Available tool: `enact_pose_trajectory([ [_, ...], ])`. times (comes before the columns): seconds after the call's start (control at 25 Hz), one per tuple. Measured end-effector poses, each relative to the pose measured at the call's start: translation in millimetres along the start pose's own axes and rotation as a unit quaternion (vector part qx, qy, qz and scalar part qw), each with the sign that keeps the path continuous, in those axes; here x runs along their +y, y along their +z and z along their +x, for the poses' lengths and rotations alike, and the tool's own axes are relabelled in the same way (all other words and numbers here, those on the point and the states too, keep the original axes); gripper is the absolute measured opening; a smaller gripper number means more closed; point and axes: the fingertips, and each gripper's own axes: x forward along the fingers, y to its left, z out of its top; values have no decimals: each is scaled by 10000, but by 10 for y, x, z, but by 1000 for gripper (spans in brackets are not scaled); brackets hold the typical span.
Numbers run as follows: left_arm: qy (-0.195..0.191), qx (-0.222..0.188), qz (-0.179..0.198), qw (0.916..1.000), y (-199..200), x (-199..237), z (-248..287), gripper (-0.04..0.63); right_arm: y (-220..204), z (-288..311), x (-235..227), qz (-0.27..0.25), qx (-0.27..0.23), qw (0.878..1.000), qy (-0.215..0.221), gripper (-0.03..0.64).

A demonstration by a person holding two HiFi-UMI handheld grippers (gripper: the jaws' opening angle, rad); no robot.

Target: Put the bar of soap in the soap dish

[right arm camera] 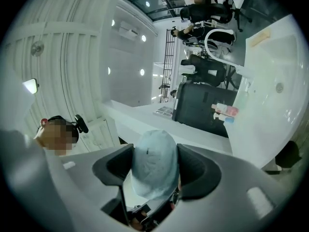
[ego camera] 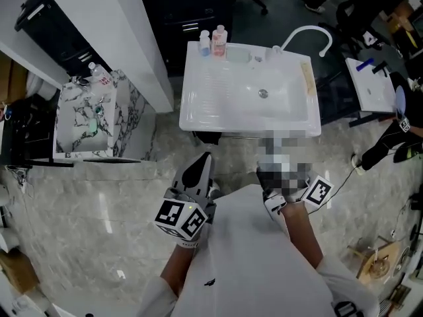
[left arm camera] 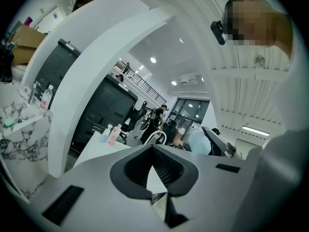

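A pale blue bar of soap (right arm camera: 154, 170) sits clamped between the dark pads of my right gripper (right arm camera: 154, 149). In the head view that gripper (ego camera: 276, 177) is held close to my body, below the white sink unit (ego camera: 198, 107), and a mosaic patch hides the soap. The soap dish (ego camera: 238, 54) is a small pale tray on the sink's back edge, next to two bottles (ego camera: 213, 42). My left gripper (ego camera: 198, 169) hangs beside the right one. Its jaws (left arm camera: 153, 149) meet at the tip with nothing between them.
A curved white faucet (ego camera: 308, 35) rises at the sink's back right, and a wooden strip (ego camera: 307, 78) lies along its right rim. A marble-patterned shelf (ego camera: 66, 121) and a white partition (ego camera: 112, 32) stand to the left. Another person's arm (ego camera: 390, 144) shows at the right.
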Motion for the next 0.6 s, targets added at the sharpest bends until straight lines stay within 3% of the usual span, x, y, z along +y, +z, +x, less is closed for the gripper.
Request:
enact_pose_trajectory([
  [0.28, 149, 98, -361, 9992, -47, 262, -2, 8, 33, 61, -120, 20, 96, 9994, -337, 293],
  [0.6, 489, 197, -346, 9980, 19, 512, 130, 8, 157, 285, -499, 314, 96, 9986, -421, 293],
])
